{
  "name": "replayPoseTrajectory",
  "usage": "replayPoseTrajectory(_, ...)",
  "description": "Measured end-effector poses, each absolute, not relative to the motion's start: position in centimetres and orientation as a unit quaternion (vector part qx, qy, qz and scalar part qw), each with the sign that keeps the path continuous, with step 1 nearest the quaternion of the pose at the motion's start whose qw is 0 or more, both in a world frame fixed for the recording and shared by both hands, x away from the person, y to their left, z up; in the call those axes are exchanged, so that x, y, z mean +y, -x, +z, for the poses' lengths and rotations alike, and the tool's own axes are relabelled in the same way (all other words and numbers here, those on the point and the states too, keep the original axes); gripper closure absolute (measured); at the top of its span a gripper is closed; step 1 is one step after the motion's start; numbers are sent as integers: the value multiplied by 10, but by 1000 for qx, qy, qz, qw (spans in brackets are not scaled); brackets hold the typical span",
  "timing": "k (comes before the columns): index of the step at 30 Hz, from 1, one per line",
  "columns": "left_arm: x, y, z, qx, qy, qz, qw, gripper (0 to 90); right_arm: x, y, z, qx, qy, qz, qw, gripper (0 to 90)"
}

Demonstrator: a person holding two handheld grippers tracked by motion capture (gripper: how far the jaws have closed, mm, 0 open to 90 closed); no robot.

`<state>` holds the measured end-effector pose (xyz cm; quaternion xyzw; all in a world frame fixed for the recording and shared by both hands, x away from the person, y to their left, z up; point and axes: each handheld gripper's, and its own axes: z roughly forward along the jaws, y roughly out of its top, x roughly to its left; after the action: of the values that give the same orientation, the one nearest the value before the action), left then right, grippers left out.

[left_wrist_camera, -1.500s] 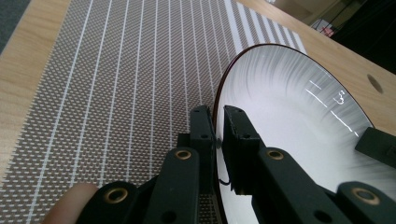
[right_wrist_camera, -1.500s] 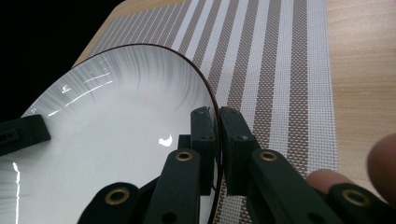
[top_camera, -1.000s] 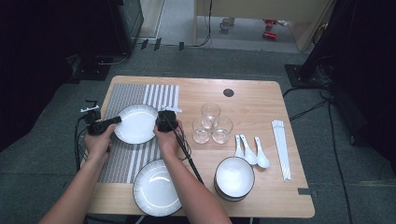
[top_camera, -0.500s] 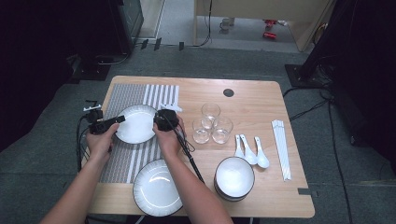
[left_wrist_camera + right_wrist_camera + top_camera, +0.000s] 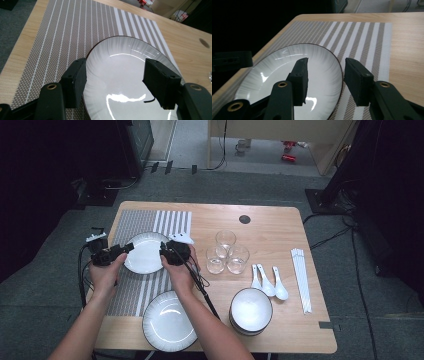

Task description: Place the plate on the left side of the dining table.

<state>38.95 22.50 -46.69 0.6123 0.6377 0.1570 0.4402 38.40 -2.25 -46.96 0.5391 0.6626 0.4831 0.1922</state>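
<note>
I'm easing both the left gripper (image 5: 115,82) and right gripper (image 5: 325,80) off the plate (image 5: 146,253); 2 sets of jaws just opening, released, rim between each

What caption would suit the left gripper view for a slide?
The left gripper, jaws just opened, above a white plate lying on a striped placemat.

Left gripper view: white plate (image 5: 125,75) was cut off by the bottom edge, near rim behind the fingers (image 5: 75,80). Right gripper view: plate's near side hidden behind the fingers (image 5: 300,77), left surroundings too dark to read. High view: second plate (image 5: 167,322) at the bench's near edge partly covered by the forearm; stacked bowls (image 5: 250,311) too small to count.
</note>
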Motion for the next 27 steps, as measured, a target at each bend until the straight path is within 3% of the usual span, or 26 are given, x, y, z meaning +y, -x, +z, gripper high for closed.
replayPoseTrajectory(10, 209, -365, -458, 610, -632, 164, 449, 320, -23, -356, -450, 666, -523, 497, 191, 279)
replayPoseTrajectory(17, 197, -346, -458, 590, -650, 164, 450, 293, -25, -335, -442, 681, -511, 493, 179, 155)
replayPoseTrajectory(27, 190, -325, -459, 585, -654, 159, 452, 267, -30, -309, -440, 696, -499, 486, 174, 143)
